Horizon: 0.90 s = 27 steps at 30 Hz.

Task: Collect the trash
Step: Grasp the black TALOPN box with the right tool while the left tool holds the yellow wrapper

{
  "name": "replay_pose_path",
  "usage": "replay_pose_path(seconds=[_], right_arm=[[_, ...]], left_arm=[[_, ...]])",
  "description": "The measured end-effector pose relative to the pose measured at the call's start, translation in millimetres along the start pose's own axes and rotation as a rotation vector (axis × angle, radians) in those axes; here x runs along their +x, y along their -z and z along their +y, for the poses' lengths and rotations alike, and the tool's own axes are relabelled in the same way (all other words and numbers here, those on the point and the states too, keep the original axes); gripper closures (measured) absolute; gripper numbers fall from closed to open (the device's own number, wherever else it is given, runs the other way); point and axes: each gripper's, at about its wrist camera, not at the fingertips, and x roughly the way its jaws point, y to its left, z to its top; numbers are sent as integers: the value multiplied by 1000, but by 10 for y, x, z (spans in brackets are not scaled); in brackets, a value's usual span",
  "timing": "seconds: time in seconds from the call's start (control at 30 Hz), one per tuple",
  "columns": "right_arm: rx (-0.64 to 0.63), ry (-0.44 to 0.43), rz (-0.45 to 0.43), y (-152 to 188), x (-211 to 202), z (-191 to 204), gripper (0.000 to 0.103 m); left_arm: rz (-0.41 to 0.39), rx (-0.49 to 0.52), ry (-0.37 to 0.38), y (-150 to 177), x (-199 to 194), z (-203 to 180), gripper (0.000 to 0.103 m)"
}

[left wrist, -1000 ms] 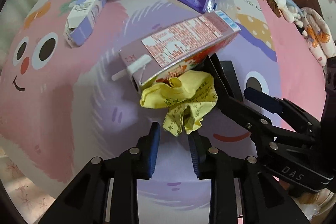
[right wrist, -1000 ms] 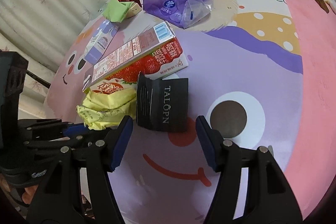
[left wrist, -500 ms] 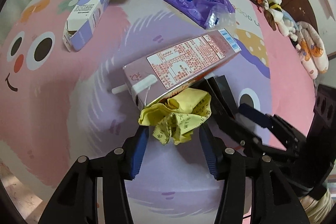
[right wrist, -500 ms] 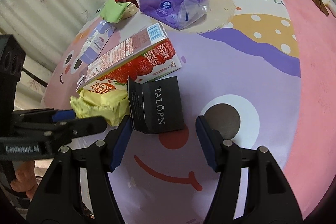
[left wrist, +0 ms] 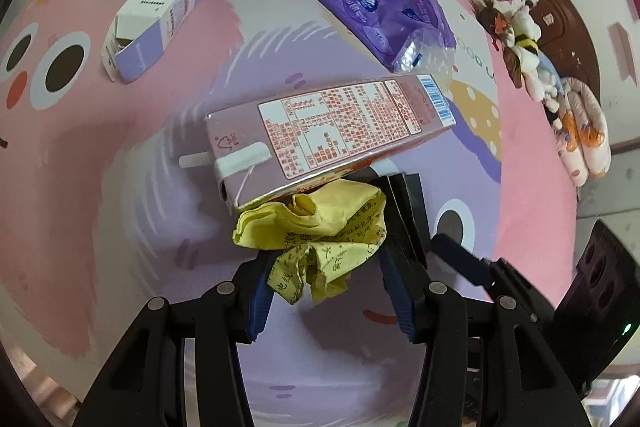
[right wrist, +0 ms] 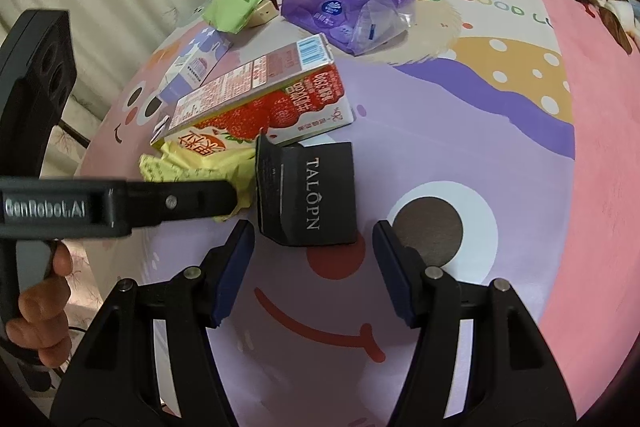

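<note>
A: Where is the yellow wrapper [left wrist: 320,231]?

B: Centre of the left view, against the strawberry carton [left wrist: 328,131]. Your left gripper [left wrist: 326,287] is released, jaws straddling it. Lower until both pads flank the crumple, then clench.

A: The right gripper [right wrist: 312,267]?

B: Released, angled steeply down below the black box [right wrist: 312,193].

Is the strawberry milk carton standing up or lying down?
Lying down: the strawberry milk carton rests lengthwise on the bedspread, nutrition panel up.
</note>
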Motion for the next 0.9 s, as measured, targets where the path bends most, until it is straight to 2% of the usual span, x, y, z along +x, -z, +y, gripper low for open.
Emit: replay_pose_path(seconds=[0.33,0.63,0.7,0.8,0.87,0.9], right_arm=[[-23,15,4,-28,50,56,41],[-10,30,-8,-119,124,66,40],[-9,42,-15,-145,147,70,42],[-36,85,-23,-170,184,112,59],[-41,89,-26,-187,200,118,62],[-38,86,-27,-192,204,115,63]], left_arm=[[-13,-151,2,-91,-9,77,47],[-73,-203,-11,-128,-66,108,49],[-88,-197,-19,-128,-84,128,51],[-119,-179,-41,-112,-122,143,53],[-131,-153,-25,-109,-142,135,80],[-129,-141,-30,-105,-144,132,80]])
